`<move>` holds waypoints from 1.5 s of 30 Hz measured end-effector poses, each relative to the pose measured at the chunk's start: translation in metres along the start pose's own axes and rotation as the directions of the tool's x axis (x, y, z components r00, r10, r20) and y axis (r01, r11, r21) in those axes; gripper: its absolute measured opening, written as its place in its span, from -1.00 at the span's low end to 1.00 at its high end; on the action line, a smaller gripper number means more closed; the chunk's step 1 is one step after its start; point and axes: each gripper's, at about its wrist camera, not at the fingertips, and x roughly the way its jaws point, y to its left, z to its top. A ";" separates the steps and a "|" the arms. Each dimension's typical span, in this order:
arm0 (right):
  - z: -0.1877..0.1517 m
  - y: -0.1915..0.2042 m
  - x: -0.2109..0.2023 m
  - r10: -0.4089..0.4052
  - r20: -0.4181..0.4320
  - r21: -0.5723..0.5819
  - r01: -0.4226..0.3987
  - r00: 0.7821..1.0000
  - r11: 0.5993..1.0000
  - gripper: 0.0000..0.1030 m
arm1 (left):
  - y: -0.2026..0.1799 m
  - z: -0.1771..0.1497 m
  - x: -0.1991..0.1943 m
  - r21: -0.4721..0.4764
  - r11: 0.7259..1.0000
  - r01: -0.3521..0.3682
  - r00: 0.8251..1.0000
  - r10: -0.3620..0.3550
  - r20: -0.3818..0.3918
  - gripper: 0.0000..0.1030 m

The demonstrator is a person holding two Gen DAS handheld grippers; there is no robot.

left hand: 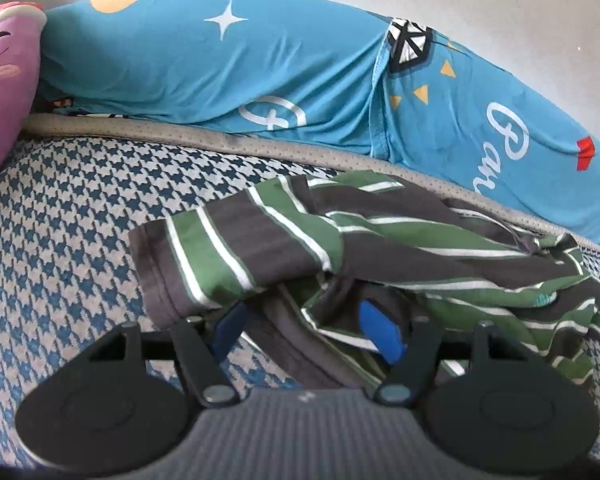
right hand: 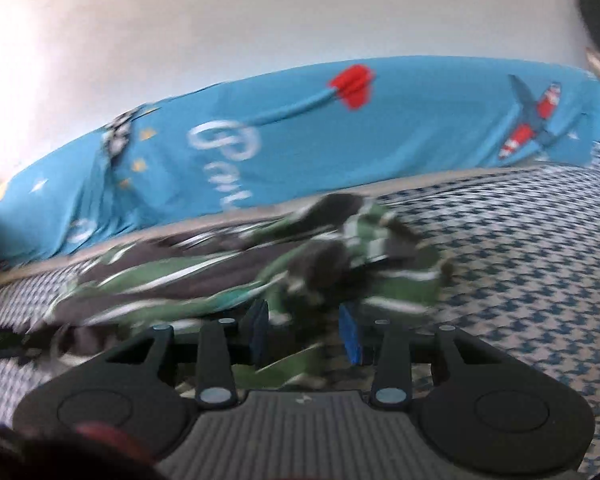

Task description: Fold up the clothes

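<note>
Left hand-held gripper [left hand: 306, 330] open over crumpled green-grey striped shirt [left hand: 340, 248] on houndstooth bed cover [left hand: 60, 220]; blue printed quilt [left hand: 228, 68], pink plush [left hand: 4, 92] behind.

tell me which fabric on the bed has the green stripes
The crumpled shirt lying on the houndstooth bedcover: grey-brown with green and white stripes. The blue blanket behind it has printed stars and lettering instead.

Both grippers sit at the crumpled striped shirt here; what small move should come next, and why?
Probably close the left gripper on the fabric between its fingers. Its jaws stand open around a fold of the striped shirt, which lies bunched on the houndstooth bed cover. The right gripper is also open over cloth, but that view is blurred.
</note>
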 end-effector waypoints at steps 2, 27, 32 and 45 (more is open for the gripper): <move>-0.007 0.015 -0.001 0.055 -0.016 -0.035 -0.056 0.998 0.998 -0.24 | 0.003 0.000 -0.003 0.000 1.000 -0.004 1.000 0.004 0.008 0.32; -0.061 0.183 0.022 0.409 -0.150 -0.336 -0.435 0.900 0.835 -0.24 | 0.059 0.010 -0.022 -0.053 0.999 -0.013 1.000 0.013 -0.007 0.40; -0.070 0.201 0.033 0.408 -0.154 -0.379 -0.435 0.900 0.816 -0.24 | 0.068 0.012 -0.024 -0.069 0.997 -0.016 1.000 0.015 -0.007 0.42; -0.086 0.235 0.064 0.349 -0.121 -0.503 -0.361 0.929 0.785 -0.06 | 0.084 0.014 -0.026 -0.092 0.996 -0.015 1.000 0.014 -0.013 0.42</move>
